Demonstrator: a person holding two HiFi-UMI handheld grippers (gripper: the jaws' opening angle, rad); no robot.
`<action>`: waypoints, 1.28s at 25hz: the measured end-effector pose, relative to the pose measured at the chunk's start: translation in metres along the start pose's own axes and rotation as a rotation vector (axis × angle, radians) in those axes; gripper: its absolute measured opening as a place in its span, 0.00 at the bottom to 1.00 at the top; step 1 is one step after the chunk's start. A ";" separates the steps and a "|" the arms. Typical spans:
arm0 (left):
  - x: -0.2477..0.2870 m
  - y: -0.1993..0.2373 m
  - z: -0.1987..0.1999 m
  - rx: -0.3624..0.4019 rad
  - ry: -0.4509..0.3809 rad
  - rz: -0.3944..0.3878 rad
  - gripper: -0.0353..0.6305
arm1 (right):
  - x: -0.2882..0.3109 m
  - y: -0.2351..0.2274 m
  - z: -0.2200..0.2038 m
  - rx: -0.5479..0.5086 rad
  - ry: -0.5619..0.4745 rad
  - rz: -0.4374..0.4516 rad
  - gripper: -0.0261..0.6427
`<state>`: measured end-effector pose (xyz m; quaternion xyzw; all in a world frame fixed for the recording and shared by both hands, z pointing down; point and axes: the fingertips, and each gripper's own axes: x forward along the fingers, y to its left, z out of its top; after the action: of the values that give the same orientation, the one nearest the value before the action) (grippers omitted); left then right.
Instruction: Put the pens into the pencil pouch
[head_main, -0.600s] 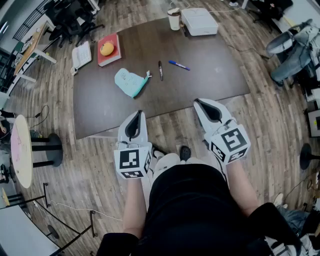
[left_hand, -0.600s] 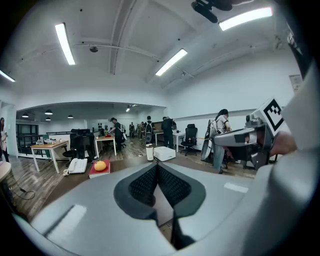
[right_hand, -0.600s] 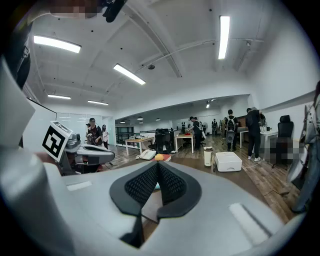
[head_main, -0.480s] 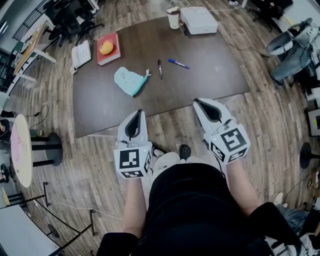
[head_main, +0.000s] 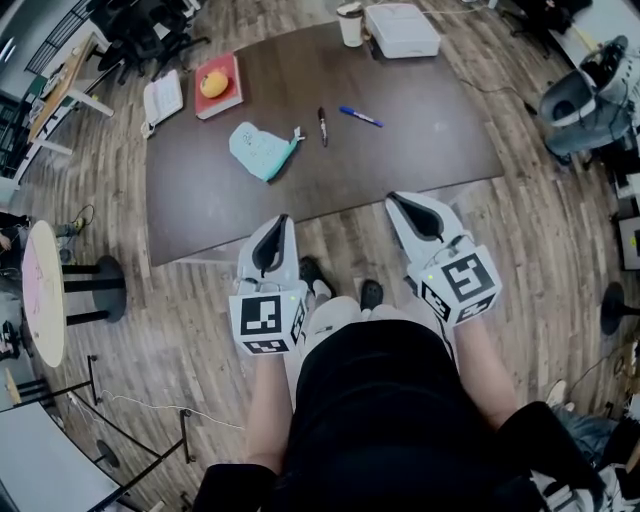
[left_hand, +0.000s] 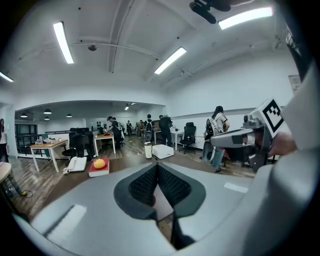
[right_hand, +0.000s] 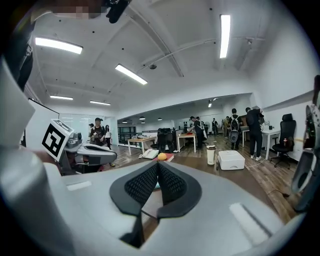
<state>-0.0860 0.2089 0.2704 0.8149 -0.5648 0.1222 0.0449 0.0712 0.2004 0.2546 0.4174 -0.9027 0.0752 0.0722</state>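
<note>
1. My left gripper and right gripper are smooth, pale grey plastic shells. Each narrows to a point around a teardrop hollow lined with black ribbed rubber pads.
2. On both grippers the jaws are closed, pad tips meeting. Neither has anything between its jaws.
3. Both grippers hang over the wood-plank floor, side by side, just short of the near edge of the table.
4. The table is a wide, flat, matte dark brown slab.
5. The pencil pouch is soft teal fabric, rumpled and flat, lying left of the table's middle.
6. The black pen lies near the pouch's right side, apart from it. The slim blue pen lies further right. Both are outside the pouch.
7. At the far end sit a red book with a round orange fruit on it, a white box and a cup.
8. Compared with half a second ago, the table and everything on it sit slightly higher in the head view. My grippers hold the same places, jaws closed as before.
</note>
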 end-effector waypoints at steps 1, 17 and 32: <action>0.000 0.001 0.000 0.002 0.001 -0.001 0.05 | 0.002 0.001 -0.001 0.003 0.004 0.001 0.05; 0.005 0.036 -0.015 -0.005 0.026 -0.027 0.06 | 0.039 0.015 -0.007 0.018 0.040 -0.025 0.06; 0.049 0.091 -0.012 0.002 0.037 -0.073 0.13 | 0.109 0.012 0.004 0.018 0.080 -0.037 0.13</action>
<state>-0.1561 0.1348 0.2884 0.8327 -0.5336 0.1359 0.0591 -0.0079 0.1262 0.2704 0.4315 -0.8904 0.0985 0.1058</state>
